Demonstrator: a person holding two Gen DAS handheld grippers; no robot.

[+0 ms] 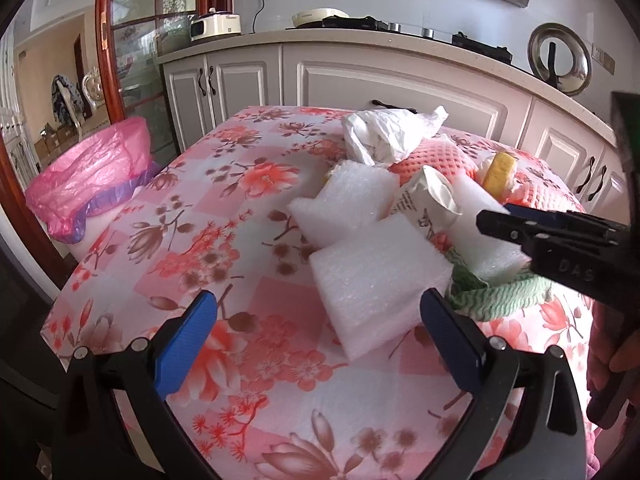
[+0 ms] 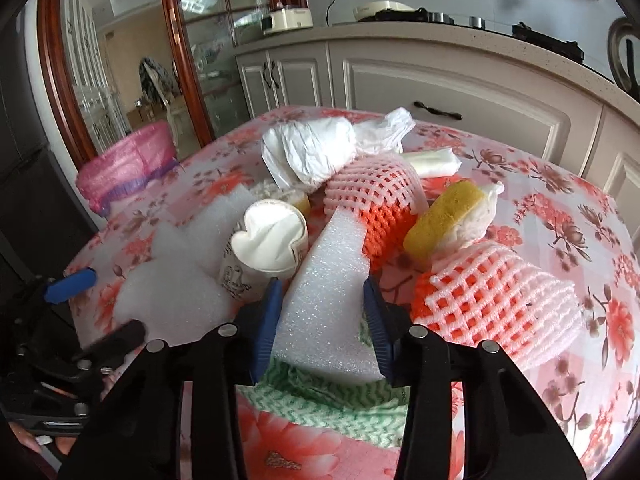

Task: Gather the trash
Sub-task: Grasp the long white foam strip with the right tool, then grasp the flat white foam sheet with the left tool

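Right now my right hand-held gripper point(image 2: 322, 316) straddles a white foam block point(image 2: 324, 312) at the near edge of the trash pile, blue pads point(image 2: 266, 320) flanking its sides. Whether they already pinch the foam or only bracket it, I cannot tell from this angle; they look close to touching. I judge this block is picked first because it sits nearest and on top, lying partly over a green knitted cloth point(image 2: 336, 404), so lifting it disturbs little else.

My left hand-held gripper point(image 1: 318, 332) is spread wide and holds nothing, hovering low over the flowered bench point(image 1: 200, 240) with another foam slab point(image 1: 376, 280) toward its right pad.

The bin with the pink liner point(image 1: 92, 172) stands at the left of the frame, beyond the bench edge, well apart from the pile; presumably that is where everything goes.

The right view alone shows the pile in detail: a crumpled paper cup point(image 2: 264, 248), pink fruit netting point(image 2: 500, 304), a yellow sponge point(image 2: 444, 220), a white plastic bag point(image 2: 316, 152). The left view alone shows the right gripper's outer side crossing at mid right, and more open cloth between pile and bin.
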